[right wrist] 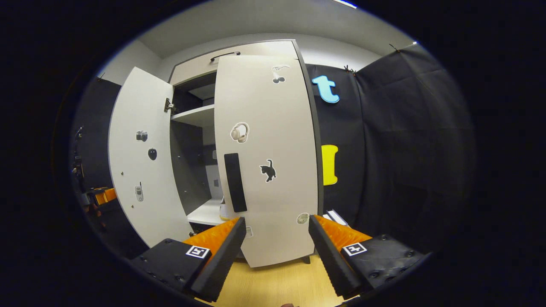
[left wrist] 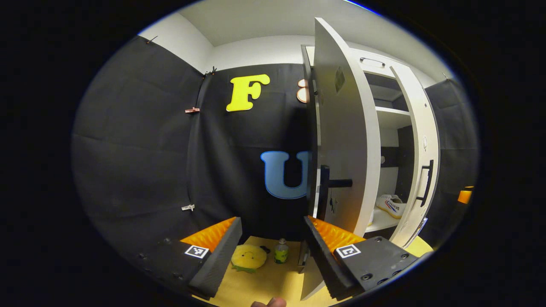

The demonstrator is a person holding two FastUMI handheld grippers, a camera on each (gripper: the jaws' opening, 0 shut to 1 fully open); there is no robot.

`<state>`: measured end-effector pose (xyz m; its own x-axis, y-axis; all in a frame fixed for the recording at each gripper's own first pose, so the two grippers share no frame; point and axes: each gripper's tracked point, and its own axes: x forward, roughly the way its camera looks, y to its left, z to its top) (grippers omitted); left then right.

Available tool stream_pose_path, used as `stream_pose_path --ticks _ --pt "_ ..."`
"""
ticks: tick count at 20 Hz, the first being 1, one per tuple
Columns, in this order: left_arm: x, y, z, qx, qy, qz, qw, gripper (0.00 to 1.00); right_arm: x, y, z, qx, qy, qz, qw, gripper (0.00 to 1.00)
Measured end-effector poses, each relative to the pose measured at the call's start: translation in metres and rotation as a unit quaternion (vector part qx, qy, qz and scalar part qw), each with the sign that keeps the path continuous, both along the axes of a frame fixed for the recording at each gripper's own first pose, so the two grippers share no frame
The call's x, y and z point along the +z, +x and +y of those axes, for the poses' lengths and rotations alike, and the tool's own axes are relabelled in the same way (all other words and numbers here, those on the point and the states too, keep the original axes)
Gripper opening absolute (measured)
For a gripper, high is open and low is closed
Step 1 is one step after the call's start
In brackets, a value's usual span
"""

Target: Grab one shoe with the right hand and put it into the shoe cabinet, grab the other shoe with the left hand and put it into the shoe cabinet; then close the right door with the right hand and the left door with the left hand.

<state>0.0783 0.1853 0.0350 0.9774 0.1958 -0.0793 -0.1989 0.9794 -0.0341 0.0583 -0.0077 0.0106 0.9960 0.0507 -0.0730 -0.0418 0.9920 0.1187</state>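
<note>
The white shoe cabinet (left wrist: pixel 375 64) stands with both doors ajar. In the left gripper view its left door (left wrist: pixel 345 140) is seen almost edge-on, with a black handle (left wrist: pixel 330 187) just beyond my open left gripper (left wrist: pixel 273 251). A white shoe (left wrist: pixel 390 205) lies on a low shelf (left wrist: pixel 381 221) inside. In the right gripper view the right door (right wrist: pixel 266 162) is swung most of the way to, its black handle (right wrist: pixel 235 182) above my open right gripper (right wrist: pixel 277 251). The left door (right wrist: pixel 140 162) stands wide. Nothing sits between either gripper's fingers.
On the wooden floor (left wrist: pixel 264 281) by the booth wall lie a yellow plush toy (left wrist: pixel 248 257) and a small bottle (left wrist: pixel 280 251). Stickers dot both doors. An upper shelf (right wrist: pixel 196 115) shows inside. The other gripper (right wrist: pixel 100 196) shows at the far left, beyond the left door.
</note>
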Motion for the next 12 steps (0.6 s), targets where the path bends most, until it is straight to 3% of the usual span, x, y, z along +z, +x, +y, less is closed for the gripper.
stream_pose_path --ticks 5,12 --pt "0.000 0.000 -0.023 -0.018 -0.008 -0.002 1.000 0.92 0.009 -0.002 0.002 0.005 -0.009 -0.010 1.000 0.97" --pt "0.002 0.010 -0.087 -0.079 -0.018 0.001 0.997 0.92 0.023 -0.015 -0.004 0.004 -0.014 -0.023 1.000 0.97"
